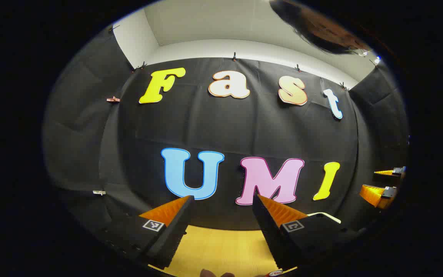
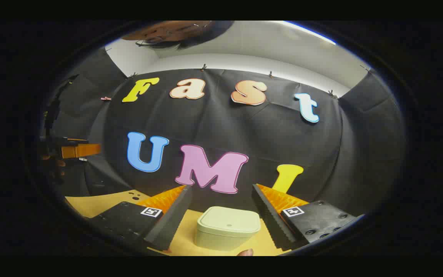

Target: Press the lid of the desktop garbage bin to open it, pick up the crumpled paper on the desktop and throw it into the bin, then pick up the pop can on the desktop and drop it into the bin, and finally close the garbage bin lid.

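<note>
Left tool (image 1: 223, 200) up off the tabletop (image 1: 221, 250), its two fingers (image 1: 169, 231) spread wide with nothing between them, pointing at the far cloth wall (image 1: 225, 130). Below the fingers runs a strip of yellow wood tabletop. At the very near edge of the left gripper view there is a small red-and-white rim, too little of it to tell what it is. Just past the left tool's right finger, a thin pale edge peeks out; it cannot be told what that is.

Over at the far right of the left gripper view, the right tool appears, well apart, its two fingers parted.

Now the right gripper view: right tool (image 2: 221, 190) also held wide, fingers (image 2: 171, 219) splayed, gripping nothing and touching nothing. Down between those fingers sits the bin (image 2: 227, 227), pale green, squarish with rounded corners, standing upright on the tabletop, lid (image 2: 229, 221) flat and closed. The bin lies nearer than the fingertips and lower, apart from both fingers. A fingertip of a hand shows at the near edge just in front of the bin.

At the left edge of the right gripper view, the left tool shows side-on with a hand (image 2: 54, 163) beneath it, dim in shadow. Paper and can: whereabouts cannot be told.
</note>
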`<action>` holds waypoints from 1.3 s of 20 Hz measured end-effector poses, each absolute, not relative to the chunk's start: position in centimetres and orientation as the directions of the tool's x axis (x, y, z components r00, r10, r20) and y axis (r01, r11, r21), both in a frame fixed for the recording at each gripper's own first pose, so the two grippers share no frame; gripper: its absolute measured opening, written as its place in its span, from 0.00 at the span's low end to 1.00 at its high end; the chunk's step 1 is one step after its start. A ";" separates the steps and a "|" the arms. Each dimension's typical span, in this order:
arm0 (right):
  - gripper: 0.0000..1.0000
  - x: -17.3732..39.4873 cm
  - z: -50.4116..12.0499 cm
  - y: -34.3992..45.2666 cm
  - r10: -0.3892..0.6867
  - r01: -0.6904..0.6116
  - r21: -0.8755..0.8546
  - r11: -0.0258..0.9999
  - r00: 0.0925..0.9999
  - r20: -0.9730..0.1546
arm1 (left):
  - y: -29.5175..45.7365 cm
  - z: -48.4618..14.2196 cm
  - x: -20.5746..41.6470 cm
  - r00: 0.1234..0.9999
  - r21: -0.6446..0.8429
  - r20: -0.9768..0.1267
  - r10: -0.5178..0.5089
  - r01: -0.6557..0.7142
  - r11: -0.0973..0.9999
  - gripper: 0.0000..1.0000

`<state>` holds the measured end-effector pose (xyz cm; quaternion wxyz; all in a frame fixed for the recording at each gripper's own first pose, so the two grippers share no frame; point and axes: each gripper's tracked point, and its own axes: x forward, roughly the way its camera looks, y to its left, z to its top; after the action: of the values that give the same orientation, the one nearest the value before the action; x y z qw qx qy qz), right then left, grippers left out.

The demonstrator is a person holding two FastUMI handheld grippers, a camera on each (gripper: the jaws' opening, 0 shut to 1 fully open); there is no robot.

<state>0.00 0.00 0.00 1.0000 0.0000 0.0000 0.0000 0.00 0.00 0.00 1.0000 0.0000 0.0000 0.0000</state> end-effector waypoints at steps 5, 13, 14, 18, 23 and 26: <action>0.96 0.4 -1.6 1.8 0.002 -0.002 0.017 1.000 0.999 -0.046 | 0.9 -1.7 0.5 0.999 0.023 -0.038 -0.012 0.013 1.000 0.95; 0.97 1.6 -2.5 2.5 -0.007 0.008 0.015 1.000 0.998 -0.062 | 0.6 -2.3 1.6 0.998 0.040 -0.049 -0.041 0.043 0.998 0.95; 0.97 1.7 -2.6 2.5 -0.009 0.010 0.014 1.000 0.998 -0.065 | 0.6 -2.4 1.9 0.998 0.042 -0.054 -0.043 0.045 0.998 0.95; 0.98 2.4 -3.1 2.4 -0.015 0.018 0.030 0.999 0.996 -0.084 | 0.8 -2.9 2.4 0.997 0.045 -0.070 -0.041 0.045 0.998 0.95; 0.93 3.3 -3.9 2.9 0.009 -0.005 0.039 0.999 0.993 -0.118 | 0.9 -3.3 3.3 0.996 0.044 -0.073 -0.044 0.047 0.998 0.95; 0.71 4.0 -4.4 3.1 0.024 -0.017 0.056 0.998 0.990 -0.136 | 0.9 -3.6 3.7 0.996 0.039 -0.080 -0.047 0.050 0.998 0.95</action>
<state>3.96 3.13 -4.37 0.9972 0.0271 0.0684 0.0102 3.69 0.91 -3.62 0.9987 0.0206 0.0397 -0.0242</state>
